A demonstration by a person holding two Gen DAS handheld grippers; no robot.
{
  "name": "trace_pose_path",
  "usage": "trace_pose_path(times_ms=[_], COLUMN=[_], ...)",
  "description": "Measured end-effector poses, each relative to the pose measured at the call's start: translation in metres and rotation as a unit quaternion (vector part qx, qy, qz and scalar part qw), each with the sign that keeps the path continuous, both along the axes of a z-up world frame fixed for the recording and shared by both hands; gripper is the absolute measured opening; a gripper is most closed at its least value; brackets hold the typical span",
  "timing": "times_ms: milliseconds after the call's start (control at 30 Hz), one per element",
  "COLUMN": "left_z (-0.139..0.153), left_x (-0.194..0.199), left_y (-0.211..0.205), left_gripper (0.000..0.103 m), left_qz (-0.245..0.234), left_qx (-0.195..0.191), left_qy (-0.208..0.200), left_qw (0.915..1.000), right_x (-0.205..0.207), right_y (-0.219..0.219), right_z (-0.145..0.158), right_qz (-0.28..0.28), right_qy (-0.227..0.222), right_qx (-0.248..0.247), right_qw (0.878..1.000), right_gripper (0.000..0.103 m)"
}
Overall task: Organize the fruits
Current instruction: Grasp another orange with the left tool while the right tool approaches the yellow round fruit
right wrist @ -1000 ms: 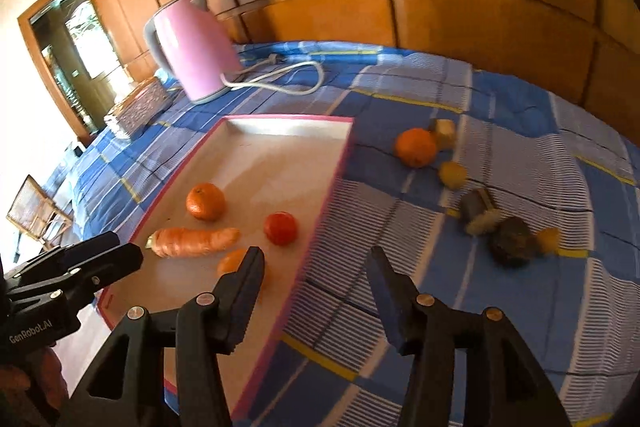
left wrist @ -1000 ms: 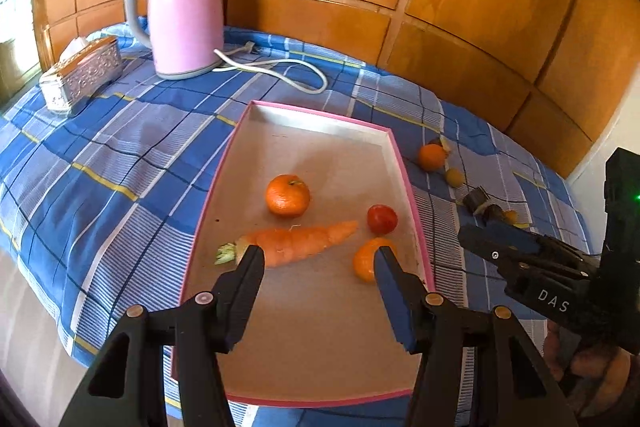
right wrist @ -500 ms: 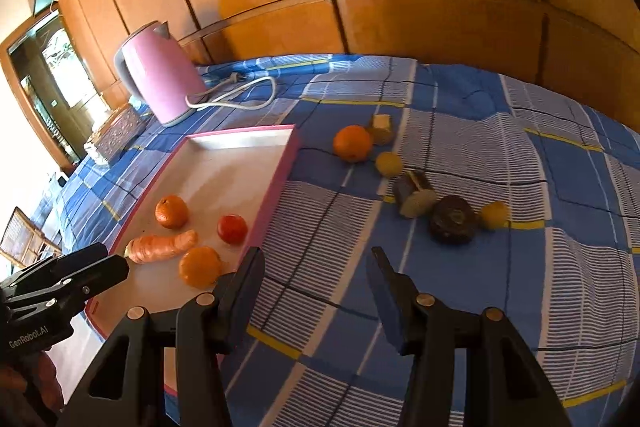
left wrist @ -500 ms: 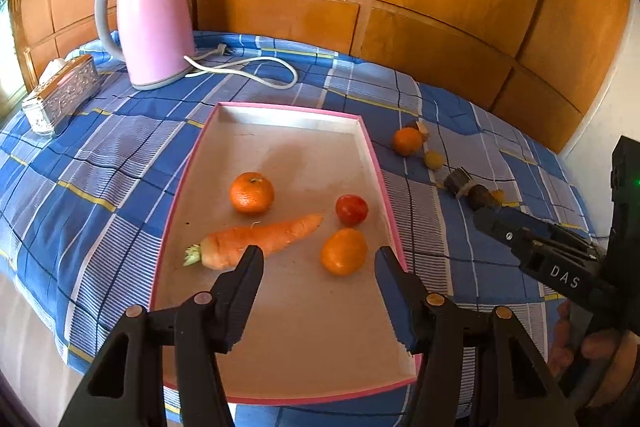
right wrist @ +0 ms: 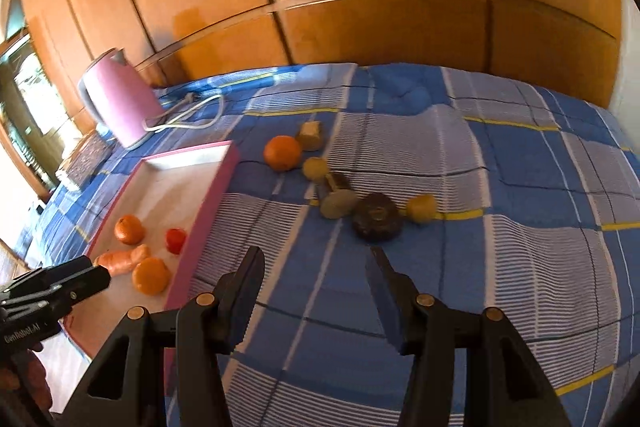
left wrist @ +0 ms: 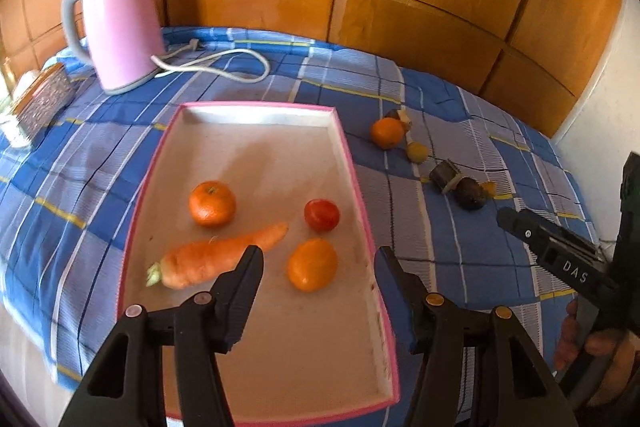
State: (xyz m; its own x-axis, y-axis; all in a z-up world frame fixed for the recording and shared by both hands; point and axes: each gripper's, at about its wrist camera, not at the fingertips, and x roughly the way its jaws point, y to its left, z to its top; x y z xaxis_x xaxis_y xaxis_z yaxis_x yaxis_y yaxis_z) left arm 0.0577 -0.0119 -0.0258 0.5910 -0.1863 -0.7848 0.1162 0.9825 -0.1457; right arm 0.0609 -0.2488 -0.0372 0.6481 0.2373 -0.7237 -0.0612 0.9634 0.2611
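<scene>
A pink-rimmed tray (left wrist: 354, 163) (right wrist: 212, 187) on the blue checked cloth holds a mandarin (left wrist: 212, 203), a carrot (left wrist: 216, 257), a red tomato (left wrist: 322, 215) and an orange fruit (left wrist: 312, 265). My left gripper (left wrist: 318, 263) is open and empty above the tray's near half. To the right on the cloth lie an orange (right wrist: 282, 153), a tan piece (right wrist: 310, 135), two small yellow fruits (right wrist: 315, 167) (right wrist: 421, 207), a cut dark piece (right wrist: 338, 195) and a dark round fruit (right wrist: 377, 216). My right gripper (right wrist: 316, 267) is open and empty, short of the dark fruit.
A pink kettle (left wrist: 120, 27) with a white cord (left wrist: 224, 67) stands at the back left, a silver tissue box (left wrist: 42, 99) beside it. A wooden panelled wall (right wrist: 360, 7) runs behind the table. The cloth's front edge is close below both grippers.
My right gripper has swung right, away from the tray and toward the loose fruits on the cloth. My left gripper drifted slightly over the tray. Both stayed open.
</scene>
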Motion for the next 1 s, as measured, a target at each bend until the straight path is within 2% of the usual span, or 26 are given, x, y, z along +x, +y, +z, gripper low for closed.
trace_pose_path(times_ms=[133, 233, 367, 633, 767, 867, 1000], left_z=[0.003, 0.002, 0.000, -0.014, -0.021, -0.026, -0.038], left_x=[0.018, 0.033, 0.058, 0.118, 0.147, 0.165, 0.186], left_y=[-0.013, -0.025, -0.044, -0.082, -0.094, -0.102, -0.112], left_gripper=[0.058, 0.045, 0.038, 0.039, 0.049, 0.053, 0.054], left_qz=[-0.019, -0.039, -0.065, -0.095, -0.085, -0.084, -0.078], left_qx=[-0.002, -0.005, -0.013, -0.012, -0.013, -0.011, 0.002], left_qy=[-0.001, 0.004, 0.014, 0.039, 0.046, 0.051, 0.058], left_qw=[0.9998, 0.9992, 0.9977, 0.9947, 0.9952, 0.9951, 0.9952], right_x=[0.002, 0.003, 0.005, 0.010, 0.013, 0.015, 0.018], right_y=[-0.012, -0.017, -0.024, -0.034, -0.039, -0.040, -0.042], right_z=[-0.004, -0.006, -0.012, -0.015, -0.014, -0.013, -0.015], right_qz=[-0.015, -0.020, -0.024, -0.025, -0.021, -0.016, -0.012], right_qy=[0.002, 0.001, 0.004, 0.003, -0.002, -0.006, -0.007], right_qx=[-0.005, -0.008, -0.011, -0.015, -0.017, -0.016, -0.014], right_qw=[1.000, 1.000, 1.000, 1.000, 1.000, 1.000, 1.000], right_gripper=[0.054, 0.054, 0.054, 0.054, 0.054, 0.054, 0.054])
